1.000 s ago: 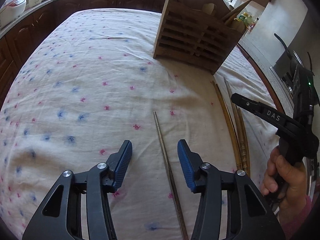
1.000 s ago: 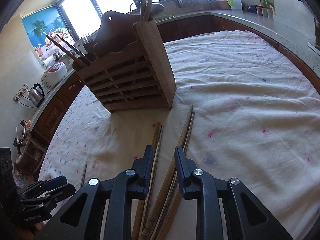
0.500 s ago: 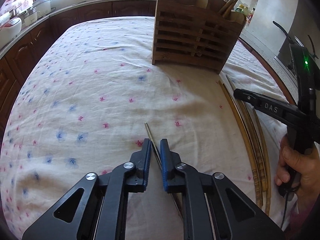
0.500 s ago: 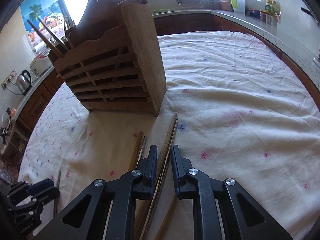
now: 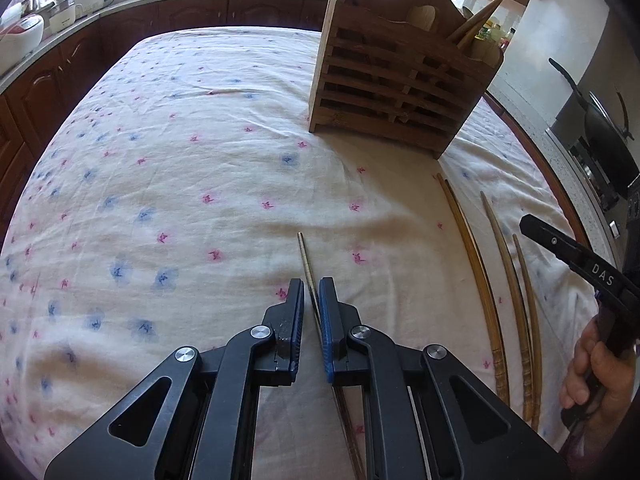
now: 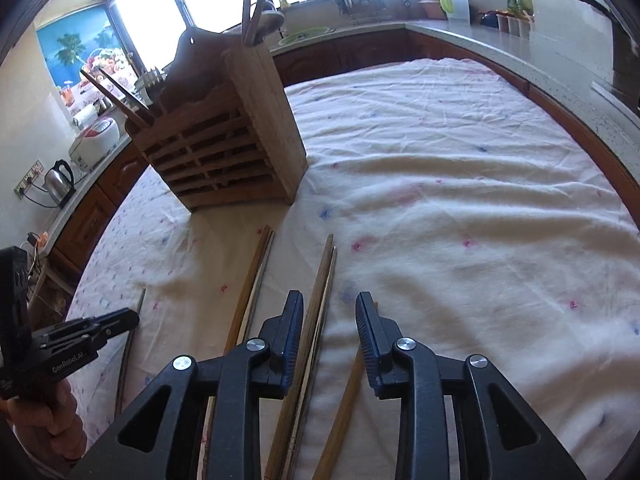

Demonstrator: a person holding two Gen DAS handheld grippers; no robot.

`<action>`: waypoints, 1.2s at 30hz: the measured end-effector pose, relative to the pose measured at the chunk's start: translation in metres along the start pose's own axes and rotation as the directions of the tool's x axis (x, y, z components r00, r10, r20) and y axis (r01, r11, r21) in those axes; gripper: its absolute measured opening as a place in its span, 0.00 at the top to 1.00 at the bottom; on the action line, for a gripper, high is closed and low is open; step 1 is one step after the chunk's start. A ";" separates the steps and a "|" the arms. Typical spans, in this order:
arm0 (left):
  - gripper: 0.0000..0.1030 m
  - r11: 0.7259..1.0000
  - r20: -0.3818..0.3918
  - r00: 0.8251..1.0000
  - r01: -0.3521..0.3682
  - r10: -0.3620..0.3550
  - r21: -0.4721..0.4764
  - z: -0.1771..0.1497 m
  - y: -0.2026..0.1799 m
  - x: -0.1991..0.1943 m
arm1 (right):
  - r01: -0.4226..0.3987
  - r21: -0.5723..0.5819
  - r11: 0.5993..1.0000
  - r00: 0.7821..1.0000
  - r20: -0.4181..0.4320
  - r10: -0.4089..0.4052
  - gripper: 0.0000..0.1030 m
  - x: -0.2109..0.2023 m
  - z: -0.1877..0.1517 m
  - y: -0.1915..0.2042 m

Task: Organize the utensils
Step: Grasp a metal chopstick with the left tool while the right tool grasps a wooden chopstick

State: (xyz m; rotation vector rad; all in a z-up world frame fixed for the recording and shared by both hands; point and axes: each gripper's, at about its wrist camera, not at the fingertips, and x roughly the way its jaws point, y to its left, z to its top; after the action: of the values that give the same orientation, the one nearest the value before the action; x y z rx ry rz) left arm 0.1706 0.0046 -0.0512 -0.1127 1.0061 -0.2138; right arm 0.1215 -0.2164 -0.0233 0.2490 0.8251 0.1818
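A wooden slatted utensil holder (image 5: 394,92) stands on the flowered tablecloth (image 5: 180,168), with chopsticks and utensils in it; it also shows in the right wrist view (image 6: 228,148). My left gripper (image 5: 311,300) is shut on a thin metal chopstick (image 5: 306,262) that lies along the cloth. My right gripper (image 6: 329,316) is open over a pair of wooden chopsticks (image 6: 322,280) lying between its fingers. More wooden chopsticks (image 6: 254,276) lie to its left, and they show in the left wrist view (image 5: 476,272) too.
Dark wood cabinets and a counter ring the table. A kettle (image 6: 60,180) and a rice cooker (image 6: 98,138) stand on the left counter. A black pan (image 5: 600,132) sits on a stove at the right.
My left gripper closed around the metal chopstick. My right gripper, nearly shut half a second ago, has opened wide over the wooden chopsticks.
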 end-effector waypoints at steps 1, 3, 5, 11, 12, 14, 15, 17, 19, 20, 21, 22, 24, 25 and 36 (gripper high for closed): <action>0.93 1.000 -0.004 1.000 -0.001 0.001 -0.005 -0.001 0.001 -0.001 | -0.008 -0.006 1.000 1.000 0.002 0.008 0.74 0.000 0.003 0.003; 0.93 1.000 -0.009 1.000 -0.002 0.002 -0.008 -0.002 0.002 -0.002 | -0.019 -0.036 0.999 1.000 -0.008 0.019 0.75 0.004 0.006 0.011; 0.93 1.000 -0.011 1.000 -0.003 0.003 -0.004 -0.003 0.001 -0.002 | -0.004 -0.062 0.998 1.000 -0.031 0.002 0.79 0.012 0.006 0.018; 0.93 1.000 -0.011 1.000 -0.003 0.003 0.017 0.000 -0.005 0.004 | 0.046 -0.088 0.995 0.994 -0.090 -0.054 0.86 0.036 0.003 0.019; 0.93 1.000 -0.011 1.000 -0.003 0.003 0.019 0.001 -0.005 0.005 | 0.036 -0.079 0.996 0.994 -0.098 -0.044 0.86 0.038 0.004 0.016; 0.93 1.000 -0.011 1.000 0.000 0.000 0.023 0.004 -0.006 0.007 | 0.039 -0.089 0.995 0.994 -0.094 -0.047 0.87 0.041 0.006 0.016; 0.93 1.000 -0.012 1.000 0.002 -0.002 0.025 0.005 -0.007 0.008 | 0.041 -0.094 0.995 0.994 -0.098 -0.050 0.87 0.043 0.009 0.016; 0.93 1.000 -0.014 1.000 0.007 -0.007 0.030 0.009 -0.008 0.010 | 0.049 -0.100 0.994 0.993 -0.102 -0.059 0.87 0.048 0.015 0.018; 0.93 0.999 -0.009 1.000 0.009 -0.009 0.036 0.010 -0.009 0.012 | 0.063 -0.128 0.990 0.992 -0.099 -0.076 0.87 0.055 0.020 0.021; 0.93 0.999 -0.005 1.000 0.009 -0.009 0.040 0.010 -0.010 0.013 | 0.075 -0.150 0.986 0.992 -0.091 -0.090 0.87 0.058 0.021 0.024; 0.94 0.999 -0.001 1.000 0.009 -0.009 0.043 0.010 -0.010 0.013 | 0.086 -0.166 0.982 0.991 -0.083 -0.101 0.87 0.059 0.021 0.026; 0.94 0.999 0.001 1.000 0.010 -0.010 0.043 0.010 -0.010 0.013 | 0.098 -0.180 0.979 0.990 -0.079 -0.114 0.87 0.060 0.020 0.029; 0.95 0.999 0.002 1.000 0.021 -0.022 0.031 0.010 -0.008 0.012 | 0.101 -0.191 0.976 0.990 -0.075 -0.117 0.91 0.059 0.017 0.032; 0.95 0.999 0.000 0.999 0.032 -0.032 0.022 0.009 -0.006 0.011 | 0.090 -0.175 0.980 0.991 -0.077 -0.105 0.92 0.057 0.017 0.030; 0.96 0.991 0.143 0.982 0.131 -0.124 -0.038 0.018 0.010 -0.057 | -0.083 -0.072 0.994 0.995 0.041 0.086 0.95 -0.019 0.022 0.035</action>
State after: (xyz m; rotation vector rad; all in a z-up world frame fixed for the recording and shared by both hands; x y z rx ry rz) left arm 0.1578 0.0271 0.0033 -0.2331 0.8643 -0.2953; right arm 0.1234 -0.1913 0.0142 0.2216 0.7634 0.2828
